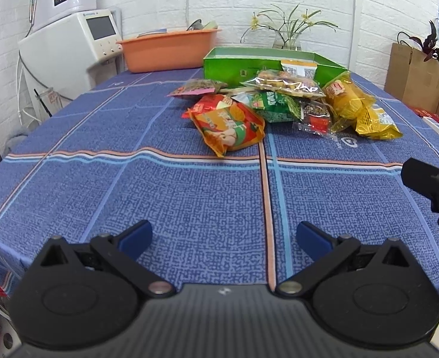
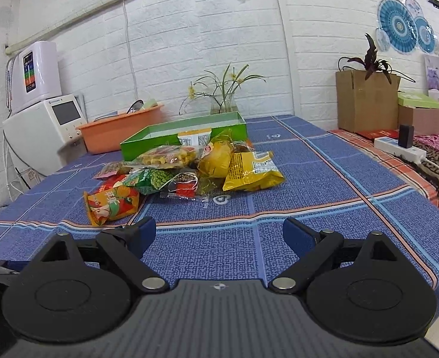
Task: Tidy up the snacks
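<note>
Snack packets lie heaped in the middle of the table, on a blue plaid tablecloth (image 1: 189,197), well beyond both of my grippers. My left gripper (image 1: 224,238) hovers over the near cloth with its fingers spread wide and nothing between them; my right gripper (image 2: 219,232) does the same, jaws apart and empty, and its black body shows at the right edge of the left wrist view.

Nearest in the heap is an orange-red packet (image 1: 228,126), lying at the pile's near left corner. Just behind it sits a green packet (image 1: 274,104), and to the right of that a small clear-wrapped red packet (image 1: 316,117). At the right end, a clear bag of yellow snacks (image 1: 346,98) rests against a yellow packet (image 1: 376,122). A clear bag of golden pieces (image 1: 285,83) lies on top of the heap, and a flat packet with a pink edge (image 1: 198,87) lies at the far left.

Behind the pile, touching it, stands an open green box (image 1: 240,70). One pale packet with an orange top (image 1: 298,68) is upright inside at its near wall; I cannot see the rest of the box floor.

Farther left, an orange plastic basin (image 1: 165,49) holds some items I cannot make out. A glass vase of flowers (image 1: 286,34) stands behind the box.
</note>
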`<state>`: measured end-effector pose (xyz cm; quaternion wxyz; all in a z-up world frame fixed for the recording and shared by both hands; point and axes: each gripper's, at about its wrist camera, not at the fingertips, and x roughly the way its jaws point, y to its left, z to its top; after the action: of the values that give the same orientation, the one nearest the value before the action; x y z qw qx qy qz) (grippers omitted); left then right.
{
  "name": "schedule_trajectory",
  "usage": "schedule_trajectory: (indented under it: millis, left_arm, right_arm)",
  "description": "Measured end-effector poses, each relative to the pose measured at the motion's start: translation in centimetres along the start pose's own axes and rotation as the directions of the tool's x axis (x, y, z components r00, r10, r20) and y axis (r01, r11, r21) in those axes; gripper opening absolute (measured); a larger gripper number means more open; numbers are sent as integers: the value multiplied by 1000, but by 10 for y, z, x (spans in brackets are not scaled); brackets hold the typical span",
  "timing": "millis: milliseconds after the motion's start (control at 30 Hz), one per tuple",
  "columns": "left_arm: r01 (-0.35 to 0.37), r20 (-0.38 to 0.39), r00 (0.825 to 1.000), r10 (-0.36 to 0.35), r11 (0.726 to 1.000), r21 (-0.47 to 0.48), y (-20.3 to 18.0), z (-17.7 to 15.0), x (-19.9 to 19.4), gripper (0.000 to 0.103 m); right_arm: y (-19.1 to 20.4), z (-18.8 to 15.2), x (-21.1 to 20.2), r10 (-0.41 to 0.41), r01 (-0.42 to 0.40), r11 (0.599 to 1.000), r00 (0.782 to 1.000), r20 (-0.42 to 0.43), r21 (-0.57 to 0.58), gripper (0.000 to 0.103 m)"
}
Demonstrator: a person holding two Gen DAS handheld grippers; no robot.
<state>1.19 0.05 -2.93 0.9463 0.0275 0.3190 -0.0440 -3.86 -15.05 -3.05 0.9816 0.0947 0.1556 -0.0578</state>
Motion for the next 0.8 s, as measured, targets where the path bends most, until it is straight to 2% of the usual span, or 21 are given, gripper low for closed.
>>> schedule_trajectory:
  millis: [233,800]
  left_arm:
    - [-3,-20,1000,3,1000,0,1,1,8,103]
    - [-6,-7,1000,6,1000,3,1,4,5,103]
  right_arm:
    - [-3,-3,11,24,-23,1000,999,-49,19,103]
    - [1,-4,11,23,-23,1000,999,-44,-5,103]
